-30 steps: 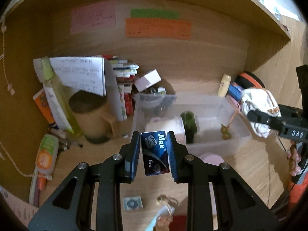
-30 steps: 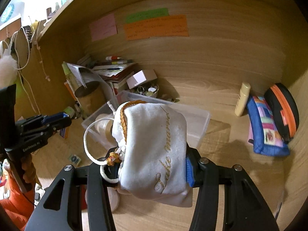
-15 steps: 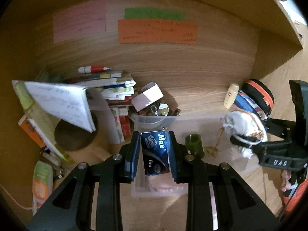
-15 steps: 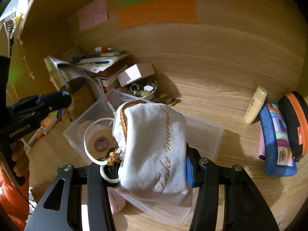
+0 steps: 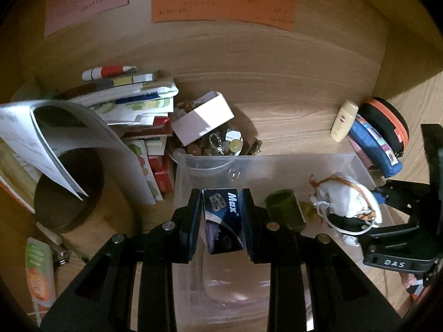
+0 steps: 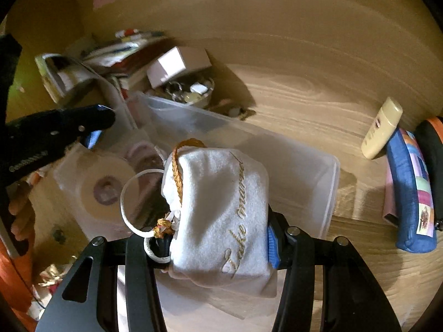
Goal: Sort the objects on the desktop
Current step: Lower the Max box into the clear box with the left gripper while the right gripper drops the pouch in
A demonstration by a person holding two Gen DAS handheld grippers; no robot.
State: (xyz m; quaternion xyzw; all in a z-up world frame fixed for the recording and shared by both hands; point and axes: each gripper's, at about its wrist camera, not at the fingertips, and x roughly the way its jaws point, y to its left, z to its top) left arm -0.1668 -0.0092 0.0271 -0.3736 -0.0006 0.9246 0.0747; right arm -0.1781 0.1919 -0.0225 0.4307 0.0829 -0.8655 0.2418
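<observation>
My left gripper [image 5: 221, 218] clamps a dark blue "Max" packet [image 5: 223, 221], long axis pointing away from me, above the clear plastic bin [image 5: 277, 163]. My right gripper [image 6: 218, 238] pinches a white drawstring pouch [image 6: 221, 207], tied mouth pointing left, over the same bin.

- Pink, orange and green paper notes [image 5: 223, 2] are stuck on the wooden back wall.
- A cream tube [image 5: 344, 121] leans beside a blue pencil case [image 5: 375, 145] and a black, orange-trimmed case [image 5: 387, 121].
- A brown cylindrical holder [image 5: 69, 191] stands under an open booklet [image 5: 55, 135].
</observation>
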